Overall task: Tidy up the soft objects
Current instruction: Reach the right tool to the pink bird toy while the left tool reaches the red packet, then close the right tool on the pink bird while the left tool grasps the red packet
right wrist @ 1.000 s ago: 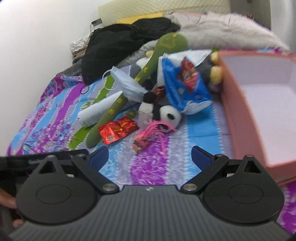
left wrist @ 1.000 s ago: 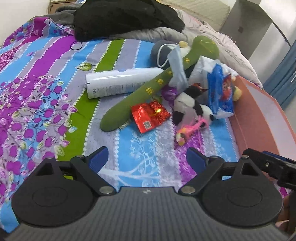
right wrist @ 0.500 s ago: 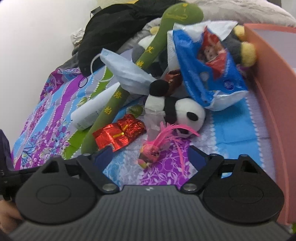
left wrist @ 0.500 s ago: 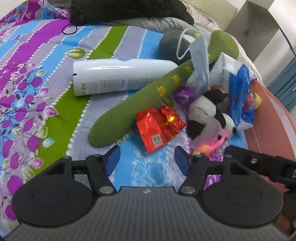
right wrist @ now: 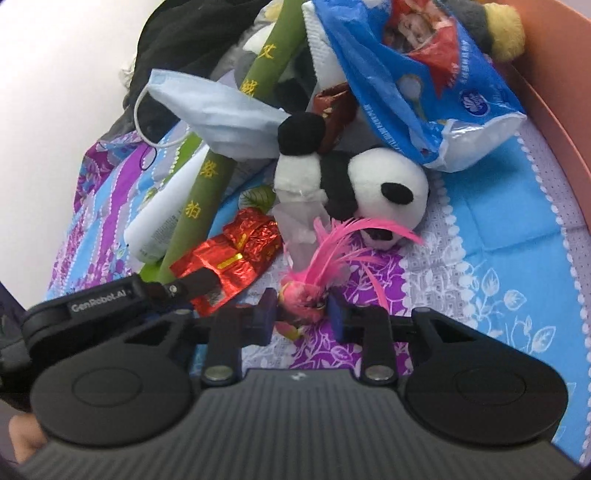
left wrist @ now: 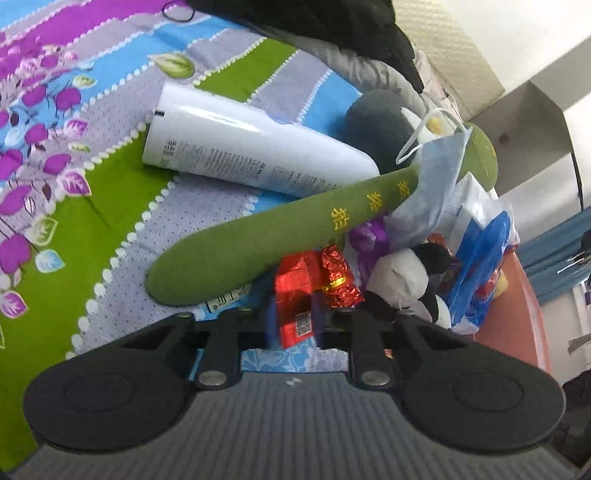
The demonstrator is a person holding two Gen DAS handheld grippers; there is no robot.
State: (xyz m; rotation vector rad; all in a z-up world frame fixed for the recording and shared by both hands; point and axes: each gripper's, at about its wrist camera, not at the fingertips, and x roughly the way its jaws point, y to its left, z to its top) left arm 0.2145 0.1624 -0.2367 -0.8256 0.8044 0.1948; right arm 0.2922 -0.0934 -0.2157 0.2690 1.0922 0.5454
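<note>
Soft objects, heaped on my striped floral bedsheet [left wrist: 92, 221] beside an orange box [right wrist: 554, 103]. Item: red foil packet [left wrist: 295, 295], lying on the sheet at the tip of the green plush stick [left wrist: 258, 243]; my left gripper [left wrist: 294, 325] is clenched on its near end, a pad on either side. Item: pink feather toy [right wrist: 306, 295], on the purple patch just in front of the panda plush [right wrist: 380, 184]; my right gripper [right wrist: 301, 317] grasps its body, both pads touching, feathers fanning up toward the panda. Item: white tube [left wrist: 251, 155], lying flat, partly under the green stick. Item: blue face mask [right wrist: 218, 114], draped over the stick. Item: blue plastic bag [right wrist: 424, 88], resting on the pile behind the panda, against the box wall. Item: black garment [left wrist: 325, 26], at the far end of the bed.
</note>
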